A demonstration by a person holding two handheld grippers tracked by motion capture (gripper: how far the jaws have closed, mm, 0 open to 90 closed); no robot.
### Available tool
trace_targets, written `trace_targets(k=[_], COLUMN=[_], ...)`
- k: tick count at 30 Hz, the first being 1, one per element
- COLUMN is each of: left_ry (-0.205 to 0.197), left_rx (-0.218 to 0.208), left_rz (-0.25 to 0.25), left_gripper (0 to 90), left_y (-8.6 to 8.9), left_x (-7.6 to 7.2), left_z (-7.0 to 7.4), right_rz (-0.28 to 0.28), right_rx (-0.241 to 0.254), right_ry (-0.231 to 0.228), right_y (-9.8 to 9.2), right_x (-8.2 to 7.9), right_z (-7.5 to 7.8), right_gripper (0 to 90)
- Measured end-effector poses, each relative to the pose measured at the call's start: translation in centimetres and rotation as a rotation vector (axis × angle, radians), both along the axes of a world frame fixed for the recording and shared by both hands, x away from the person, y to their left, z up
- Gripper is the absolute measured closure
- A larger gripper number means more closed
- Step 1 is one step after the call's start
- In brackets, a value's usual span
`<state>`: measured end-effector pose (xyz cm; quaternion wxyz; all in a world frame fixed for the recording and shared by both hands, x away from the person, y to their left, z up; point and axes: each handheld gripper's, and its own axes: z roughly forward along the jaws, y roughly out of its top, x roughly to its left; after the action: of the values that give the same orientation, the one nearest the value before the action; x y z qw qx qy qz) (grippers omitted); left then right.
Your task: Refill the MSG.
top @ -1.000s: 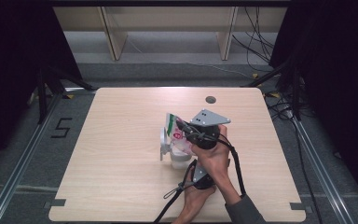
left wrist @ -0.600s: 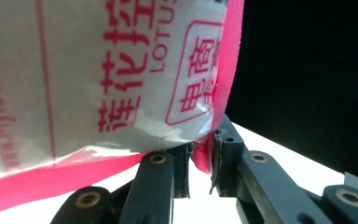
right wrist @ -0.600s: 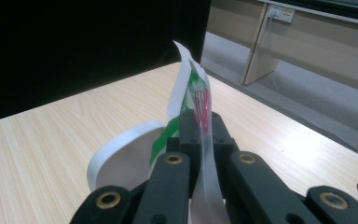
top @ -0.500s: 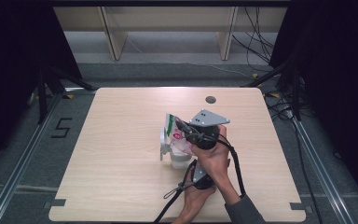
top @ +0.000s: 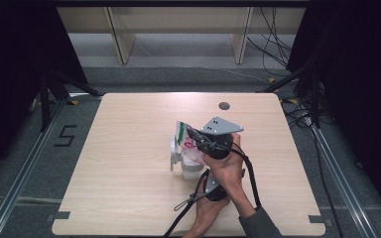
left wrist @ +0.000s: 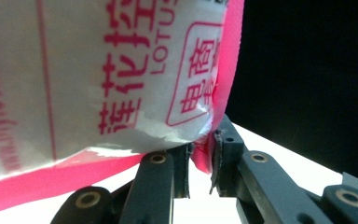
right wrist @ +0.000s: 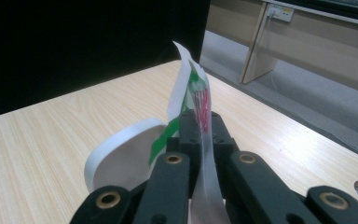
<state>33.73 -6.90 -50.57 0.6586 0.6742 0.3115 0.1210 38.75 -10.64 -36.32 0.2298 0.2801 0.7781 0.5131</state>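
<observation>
Two grippers hold one printed plastic bag above the table.

The right gripper [top: 197, 140] is closed on the upper edge of the plastic bag [top: 187, 146], near the middle of the wooden table [top: 129, 163]. The left gripper [left wrist: 200, 158] pinches the bag's pink lower edge between its jaws. A white round lid [right wrist: 121, 158] stands on its edge just beside the bag, on the table.

Light wood table [top: 129, 163] on grey carpet [top: 178, 74], black curtains [top: 15, 59] both sides, pale shelf unit [top: 178, 25] at the back, cables [top: 278, 44] trailing on the right.
</observation>
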Motion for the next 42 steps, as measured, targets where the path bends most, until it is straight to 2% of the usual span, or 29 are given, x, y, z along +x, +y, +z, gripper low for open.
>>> trace_targets(k=[1, 7, 8, 9, 12, 15, 19, 20, 21, 35, 42], left_ry=[-0.003, -0.004, 0.007, 0.005, 0.003, -0.002, 0.003, -0.001, -0.007, -0.003, -0.007], left_rx=[-0.007, -0.006, -0.004, 0.002, 0.001, -0.011, 0.005, -0.008, -0.011, -0.012, -0.010], left_rz=[0.003, -0.001, -0.002, -0.003, -0.004, 0.002, -0.005, 0.002, -0.003, -0.002, -0.003], left_gripper=[79.1, 79.3, 79.3, 79.3, 79.2, 79.3, 79.3, 79.3, 79.3, 79.3, 79.3], left_y=[-0.06, -0.04, -0.05, -0.03, 0.03, -0.08, 0.06, -0.05, -0.04, -0.06, -0.01], left_x=[0.04, 0.02, 0.12, 0.13, 0.13, 0.10, 0.12, 0.11, 0.12, 0.09, 0.09], left_z=[-0.07, -0.02, -0.10, -0.13, -0.12, -0.09, -0.08, -0.10, -0.08, -0.09, -0.10], right_rz=[-0.018, -0.007, -0.005, -0.018, -0.007, -0.014, -0.012, 0.005, -0.007, -0.013, -0.001], right_rx=[-0.007, -0.011, -0.012, -0.010, -0.027, -0.013, -0.029, -0.021, -0.028, -0.018, -0.037], right_ry=[-0.017, 0.005, -0.006, 0.000, -0.002, -0.003, -0.013, -0.007, 0.001, -0.003, -0.006], right_y=[0.04, -0.10, -0.07, 0.01, 0.08, 0.21, 0.15, 0.23, 0.22, 0.21, 0.26], right_x=[0.05, -0.04, 0.09, 0.01, 0.11, -0.07, 0.07, 0.07, -0.11, -0.05, -0.07], right_z=[-0.05, 0.13, 0.00, -0.12, -0.16, -0.15, -0.15, -0.19, -0.09, -0.13, -0.13], right_gripper=[88.6, 88.6, 88.6, 88.6, 88.6, 88.6, 88.6, 88.6, 88.6, 88.7, 88.6])
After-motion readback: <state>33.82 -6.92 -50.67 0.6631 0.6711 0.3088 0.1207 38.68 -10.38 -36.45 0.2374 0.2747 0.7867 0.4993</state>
